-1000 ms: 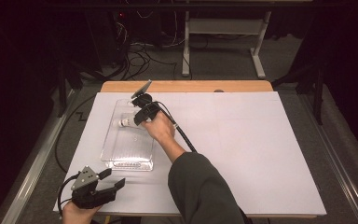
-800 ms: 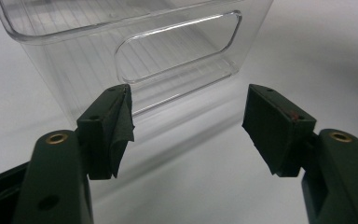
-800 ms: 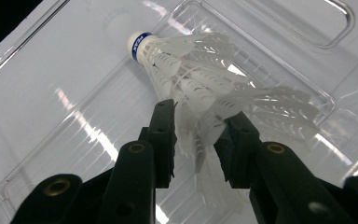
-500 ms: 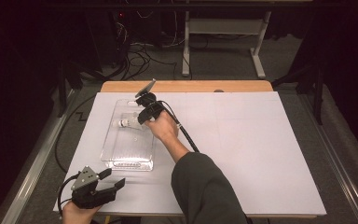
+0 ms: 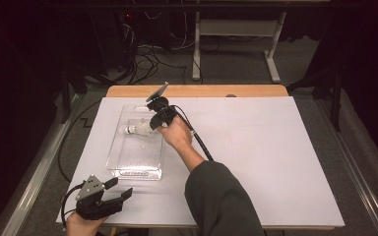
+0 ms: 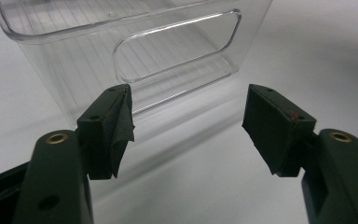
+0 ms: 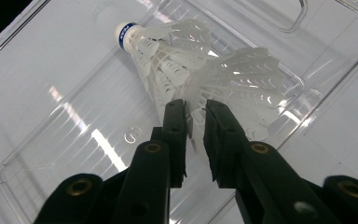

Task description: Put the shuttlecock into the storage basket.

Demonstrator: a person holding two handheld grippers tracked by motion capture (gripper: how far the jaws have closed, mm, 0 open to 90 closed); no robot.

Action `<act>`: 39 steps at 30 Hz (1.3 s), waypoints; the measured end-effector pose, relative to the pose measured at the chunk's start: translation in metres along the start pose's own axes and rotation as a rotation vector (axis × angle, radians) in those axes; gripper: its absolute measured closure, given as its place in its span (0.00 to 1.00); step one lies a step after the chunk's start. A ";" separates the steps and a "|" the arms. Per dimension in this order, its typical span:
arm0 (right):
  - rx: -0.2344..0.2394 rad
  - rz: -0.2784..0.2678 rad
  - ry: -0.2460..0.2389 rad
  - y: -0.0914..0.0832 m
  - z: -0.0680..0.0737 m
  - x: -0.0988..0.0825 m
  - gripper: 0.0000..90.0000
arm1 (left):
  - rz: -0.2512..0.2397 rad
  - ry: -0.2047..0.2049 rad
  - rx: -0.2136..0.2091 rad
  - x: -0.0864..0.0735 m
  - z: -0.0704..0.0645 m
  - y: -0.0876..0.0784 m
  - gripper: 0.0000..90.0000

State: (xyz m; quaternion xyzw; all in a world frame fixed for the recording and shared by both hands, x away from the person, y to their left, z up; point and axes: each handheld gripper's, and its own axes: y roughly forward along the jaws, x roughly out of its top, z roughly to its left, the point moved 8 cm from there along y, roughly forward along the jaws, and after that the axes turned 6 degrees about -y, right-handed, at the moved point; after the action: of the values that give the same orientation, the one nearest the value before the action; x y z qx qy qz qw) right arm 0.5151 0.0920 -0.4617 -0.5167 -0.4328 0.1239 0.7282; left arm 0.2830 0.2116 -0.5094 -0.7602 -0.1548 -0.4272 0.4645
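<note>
The right tool has just been closing and now pinches the skirt of the white feathered shuttlecock inside the far end of the clear plastic tray; lifting it out seems left. The left tool, open and empty, waits near the tray's near handle.

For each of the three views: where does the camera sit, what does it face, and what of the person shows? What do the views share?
High view: above the person's side, facing forward and down on the table; both forearms, left claw, right claw.
Left gripper view: on the left claw, open, facing the tray's handle end.
Right gripper view: on the right claw, pinching the shuttlecock's skirt over the tray.
Shared: all three show the tray.
</note>
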 end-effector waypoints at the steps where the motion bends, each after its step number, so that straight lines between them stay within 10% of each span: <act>1: 0.000 0.003 -0.001 0.000 0.000 0.000 0.92 | -0.002 0.000 0.001 0.000 0.000 0.000 0.38; 14: -0.007 0.035 -0.002 0.017 0.001 -0.003 0.99 | -0.001 0.001 0.005 0.000 0.000 0.000 0.38; 39: -0.061 -0.007 -0.001 -0.002 -0.006 0.001 0.82 | 0.007 0.005 0.003 0.000 0.000 0.000 0.38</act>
State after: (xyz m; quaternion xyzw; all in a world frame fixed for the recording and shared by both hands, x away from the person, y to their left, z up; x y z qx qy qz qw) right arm 0.5202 0.0879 -0.4601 -0.5369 -0.4388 0.1084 0.7124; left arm 0.2830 0.2118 -0.5097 -0.7588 -0.1520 -0.4272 0.4675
